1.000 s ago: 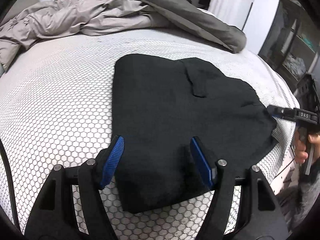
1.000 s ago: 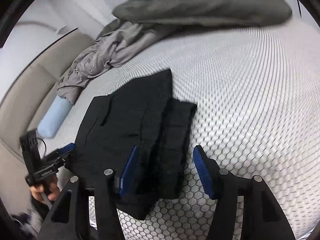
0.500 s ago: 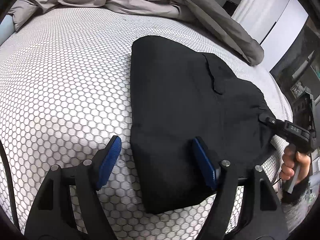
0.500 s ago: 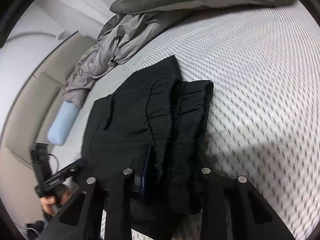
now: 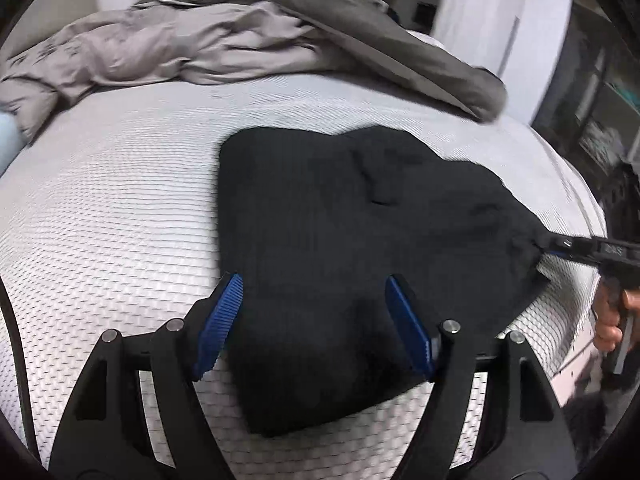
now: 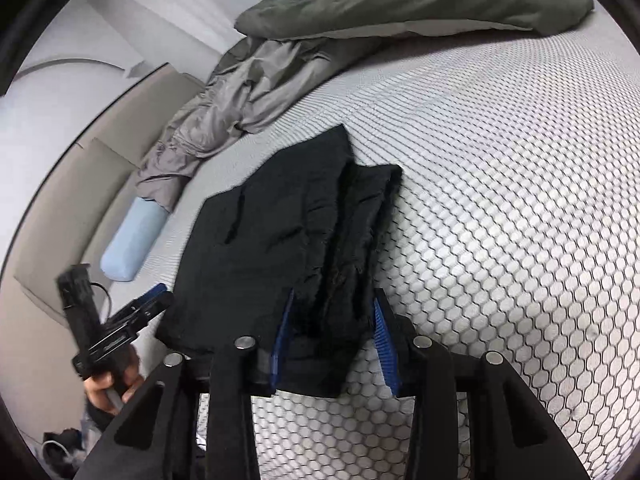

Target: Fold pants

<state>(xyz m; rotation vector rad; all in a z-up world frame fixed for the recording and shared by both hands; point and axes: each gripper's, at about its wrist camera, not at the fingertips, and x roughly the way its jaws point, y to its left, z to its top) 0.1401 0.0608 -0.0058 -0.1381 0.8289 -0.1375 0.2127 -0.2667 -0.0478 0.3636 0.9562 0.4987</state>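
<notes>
Nearest, right gripper (image 6: 334,340) clamped on the waistband end of the pants (image 6: 288,236); left gripper (image 5: 314,322) spread wide over the other end, gripping nothing. Pants folded on the mattress (image 5: 120,208), blanket (image 5: 180,48) beyond. Probably mid-fold; next, clamping left before lifting both.

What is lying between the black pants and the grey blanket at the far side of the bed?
Nothing: between the pants and the blanket only bare mattress cover shows, in both wrist views.
</notes>
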